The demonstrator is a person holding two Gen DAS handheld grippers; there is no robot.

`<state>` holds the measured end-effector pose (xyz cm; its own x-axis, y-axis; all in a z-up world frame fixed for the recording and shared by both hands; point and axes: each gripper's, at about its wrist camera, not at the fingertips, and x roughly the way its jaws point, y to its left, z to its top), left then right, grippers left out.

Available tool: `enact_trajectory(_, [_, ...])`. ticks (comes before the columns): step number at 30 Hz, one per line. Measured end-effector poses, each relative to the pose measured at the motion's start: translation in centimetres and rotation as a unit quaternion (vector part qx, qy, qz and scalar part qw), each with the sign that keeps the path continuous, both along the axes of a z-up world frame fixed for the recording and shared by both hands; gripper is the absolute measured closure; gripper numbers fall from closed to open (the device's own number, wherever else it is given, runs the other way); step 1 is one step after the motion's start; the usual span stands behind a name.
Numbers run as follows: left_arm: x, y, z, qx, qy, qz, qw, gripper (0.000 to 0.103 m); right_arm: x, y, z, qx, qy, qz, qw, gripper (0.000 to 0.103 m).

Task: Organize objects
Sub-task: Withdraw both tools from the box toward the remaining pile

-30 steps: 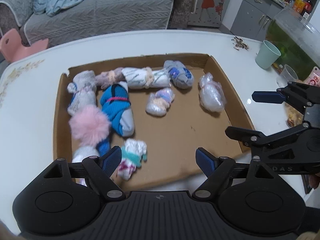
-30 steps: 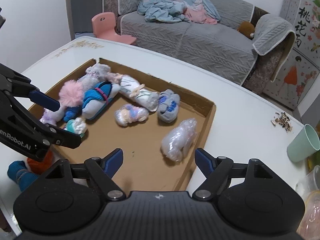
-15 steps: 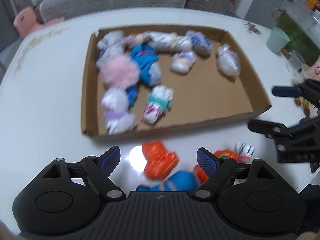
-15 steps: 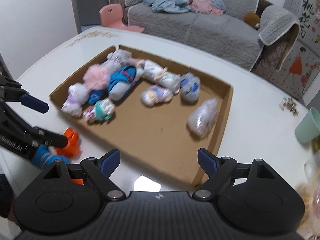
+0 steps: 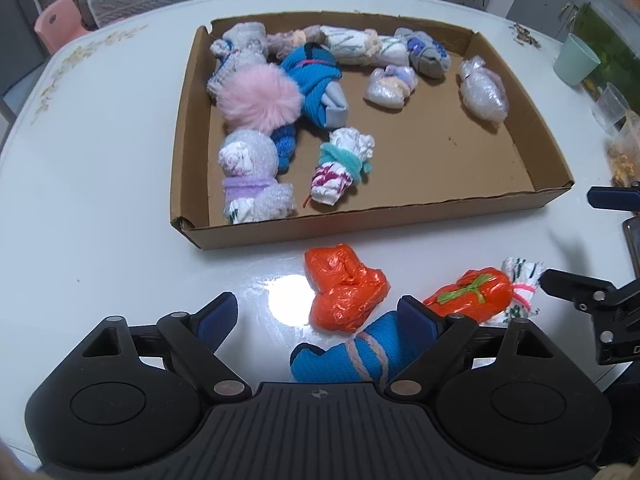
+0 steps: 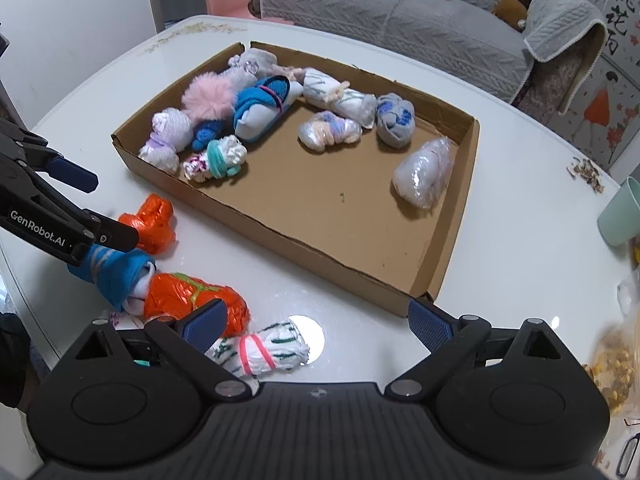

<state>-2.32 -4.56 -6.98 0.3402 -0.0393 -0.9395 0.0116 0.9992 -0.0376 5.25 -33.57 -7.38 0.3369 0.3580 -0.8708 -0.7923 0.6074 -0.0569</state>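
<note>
Behind left gripper [image 5: 320, 320] jaws, spread, blue roll [image 5: 360, 354] half hidden, right gripper [image 6: 316, 322] jaws spread

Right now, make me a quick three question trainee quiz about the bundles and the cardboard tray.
1. True or false: the fluffy pink pompom lies inside the cardboard tray.
2. Which bundle sits between the left claw fingers? A) the blue bundle tied with cord B) the clear plastic wrapped bundle
3. Fill in: the white bundle with a pink band lies on the ____, outside the tray.

Key: 1 true; 2 A; 3 table
</note>
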Motion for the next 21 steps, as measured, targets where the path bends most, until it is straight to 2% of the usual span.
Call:
enact_trajectory(11, [0.5,0.2,-1.1,0.001,0.001,0.007,1.0000,0.008,0.3,-0.6,-0.5,-0.008,0.010,0.009,1.000,0.007])
enact_trajectory(21, [1.0,-0.5,-2.0,0.012,-0.001,-0.001,0.9999,0.010,-0.4,-0.1,-1.6,-0.026,0.021,0.038,0.999,0.008])
